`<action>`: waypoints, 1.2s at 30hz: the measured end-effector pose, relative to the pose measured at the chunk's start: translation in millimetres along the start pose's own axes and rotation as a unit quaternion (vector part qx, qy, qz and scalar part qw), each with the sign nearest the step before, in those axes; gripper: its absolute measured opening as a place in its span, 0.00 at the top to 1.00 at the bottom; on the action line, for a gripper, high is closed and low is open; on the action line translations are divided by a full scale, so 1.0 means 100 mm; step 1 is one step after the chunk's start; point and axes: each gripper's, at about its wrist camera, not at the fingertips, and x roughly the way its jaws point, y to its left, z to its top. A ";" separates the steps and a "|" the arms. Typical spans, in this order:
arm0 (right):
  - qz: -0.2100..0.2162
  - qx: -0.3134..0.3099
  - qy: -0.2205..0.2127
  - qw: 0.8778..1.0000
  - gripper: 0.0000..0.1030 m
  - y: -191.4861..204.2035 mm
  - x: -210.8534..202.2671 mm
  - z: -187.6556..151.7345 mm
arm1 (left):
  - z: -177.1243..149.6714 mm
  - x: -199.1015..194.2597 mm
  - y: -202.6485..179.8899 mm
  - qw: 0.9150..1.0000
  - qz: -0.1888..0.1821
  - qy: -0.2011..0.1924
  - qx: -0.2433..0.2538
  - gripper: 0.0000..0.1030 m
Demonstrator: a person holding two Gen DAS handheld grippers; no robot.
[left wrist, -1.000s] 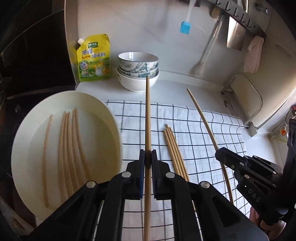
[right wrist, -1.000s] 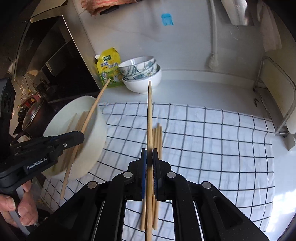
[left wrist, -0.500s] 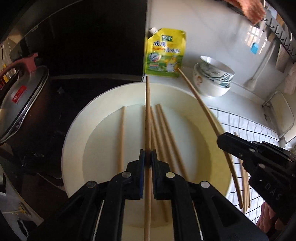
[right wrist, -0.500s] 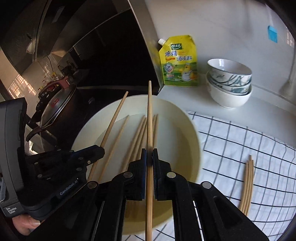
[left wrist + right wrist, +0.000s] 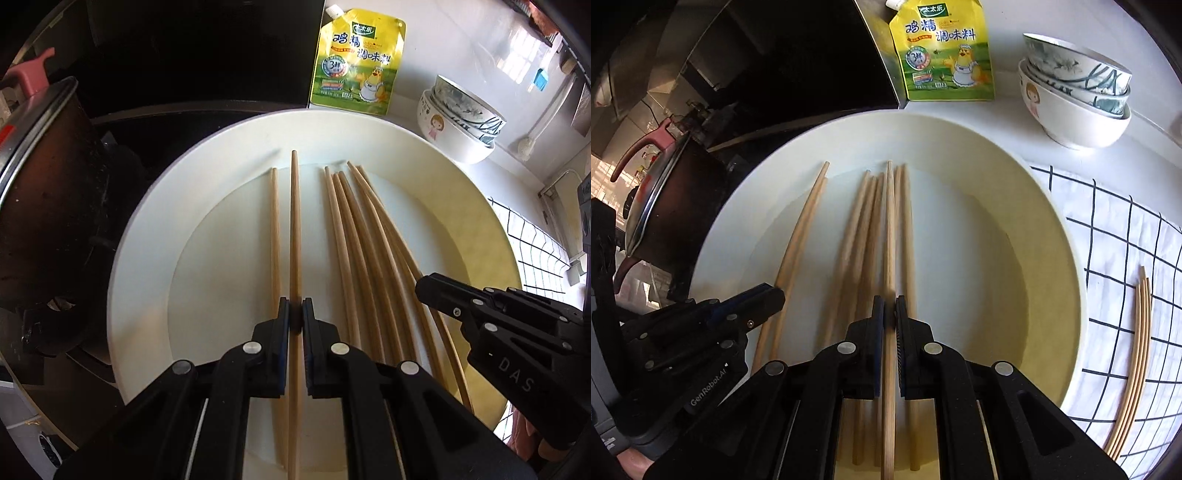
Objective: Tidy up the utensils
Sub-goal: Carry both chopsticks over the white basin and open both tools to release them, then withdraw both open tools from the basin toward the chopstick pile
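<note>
A large cream plate (image 5: 155, 236) (image 5: 1049, 229) fills both wrist views, with several wooden chopsticks (image 5: 354, 236) (image 5: 857, 236) lying lengthwise in it. My left gripper (image 5: 294, 314) is shut on one chopstick (image 5: 294, 221), held low over the plate's left part beside a single loose stick (image 5: 274, 229). My right gripper (image 5: 889, 310) is shut on another chopstick (image 5: 889, 221), over the bundle in the plate's middle. Each gripper shows in the other's view: the right (image 5: 424, 286), the left (image 5: 775, 293). More chopsticks (image 5: 1134, 362) lie on the checked cloth to the right.
A yellow seasoning pouch (image 5: 356, 62) (image 5: 942, 51) stands behind the plate, with stacked bowls (image 5: 461, 122) (image 5: 1075, 96) to its right. A dark pot (image 5: 40, 192) (image 5: 665, 192) on the stove sits left of the plate. The white checked cloth (image 5: 1115, 258) covers the counter on the right.
Both grippers have swung left from over the checked cloth to over the plate and sunk closer to it, each still gripping its chopstick.
</note>
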 end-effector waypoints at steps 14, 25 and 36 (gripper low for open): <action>-0.011 -0.002 -0.025 1.000 0.88 0.00 -0.19 -0.05 | -0.02 -0.21 0.15 0.999 0.014 -0.024 -0.027 0.53; -0.011 -0.013 -0.046 0.999 0.83 0.01 -0.53 -0.23 | -0.11 -0.47 0.07 0.998 0.008 -0.043 -0.034 0.49; -0.021 -0.020 -0.076 0.997 0.80 -0.17 -0.98 -0.49 | -0.25 -0.69 -0.27 0.998 -0.002 -0.059 -0.025 0.48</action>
